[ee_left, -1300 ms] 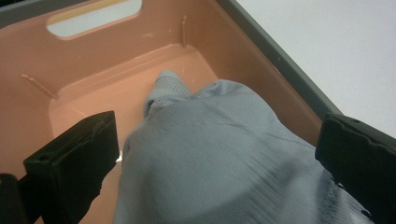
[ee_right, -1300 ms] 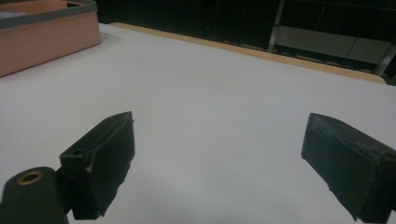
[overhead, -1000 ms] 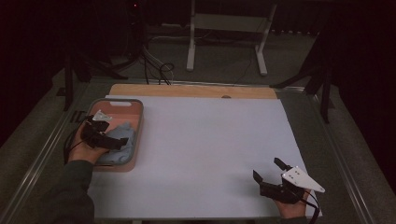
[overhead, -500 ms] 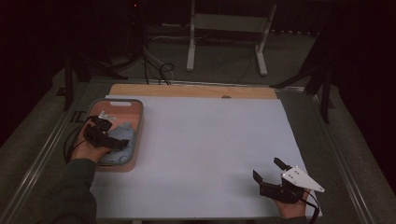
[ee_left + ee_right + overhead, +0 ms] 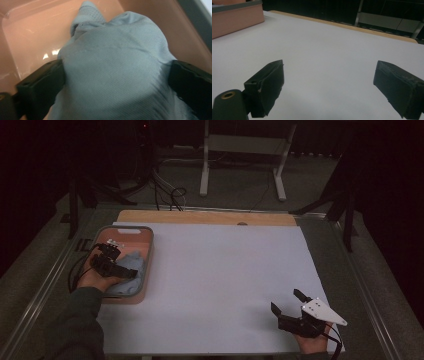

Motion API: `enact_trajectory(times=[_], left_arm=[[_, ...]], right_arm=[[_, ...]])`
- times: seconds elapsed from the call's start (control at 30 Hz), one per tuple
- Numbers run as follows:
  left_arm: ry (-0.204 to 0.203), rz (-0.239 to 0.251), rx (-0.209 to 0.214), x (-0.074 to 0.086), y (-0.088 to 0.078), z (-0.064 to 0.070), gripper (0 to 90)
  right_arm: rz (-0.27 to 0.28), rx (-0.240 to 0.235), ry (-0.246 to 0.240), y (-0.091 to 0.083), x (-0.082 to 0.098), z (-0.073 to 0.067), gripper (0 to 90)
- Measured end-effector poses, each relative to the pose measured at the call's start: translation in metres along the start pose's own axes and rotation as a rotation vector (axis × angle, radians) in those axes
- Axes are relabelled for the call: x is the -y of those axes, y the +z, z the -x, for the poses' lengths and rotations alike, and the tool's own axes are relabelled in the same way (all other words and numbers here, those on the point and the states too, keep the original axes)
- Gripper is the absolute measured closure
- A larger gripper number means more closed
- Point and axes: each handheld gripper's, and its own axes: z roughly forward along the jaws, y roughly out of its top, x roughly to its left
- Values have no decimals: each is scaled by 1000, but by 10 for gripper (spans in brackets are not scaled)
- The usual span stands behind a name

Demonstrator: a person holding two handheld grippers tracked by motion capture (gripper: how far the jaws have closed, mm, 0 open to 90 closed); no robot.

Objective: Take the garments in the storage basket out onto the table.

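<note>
A crumpled grey-blue cloth (image 5: 136,265) lies in a pink tray (image 5: 145,237) at the table's left. My left gripper (image 5: 125,265) reaches into the tray. In the left gripper view the cloth (image 5: 112,50) bulges up between the two black jaws of that gripper (image 5: 112,75). The jaws have just been closing, stand wide, and touch its sides without pinching it. My right gripper (image 5: 286,301) rests near the front right of the white table cover (image 5: 225,270). In its own view the right gripper (image 5: 329,82) is open with nothing between its fingers.
The pink tray's wall (image 5: 234,18) shows at the far left of the right gripper view. A wooden strip (image 5: 205,217) runs along the table's far edge. Beyond it stand a white metal frame (image 5: 240,150) and cables (image 5: 170,195) on the dark floor.
My left gripper has shifted a little over the cloth in the tray. The right gripper has kept still.
</note>
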Motion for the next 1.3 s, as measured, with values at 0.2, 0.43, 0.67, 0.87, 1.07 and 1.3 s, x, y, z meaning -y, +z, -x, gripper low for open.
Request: enact_trajectory(times=[0.2, 0.43, 0.67, 0.87, 1.07, 1.3], left_arm=[[-10, -14, 7, 0, -3, -2, 319], [22, -6, -27, 2, -8, 1, 601], [52, 11, -50, 1, -11, 3, 652], [46, 33, -47, 3, -16, 3, 650], [36, 64, -42, 5, -23, 2, 650], [34, 103, -49, 5, -32, 2, 649]], right_arm=[[0, 1, -3, 0, 0, 0, 99], [-1, 1, -3, 0, 0, 0, 99], [-1, 8, -4, 0, 0, 1, 99], [0, 11, -3, 0, 0, 1, 99], [2, 11, -4, -1, 0, 1, 99], [2, 12, -4, -1, 0, 1, 99]])
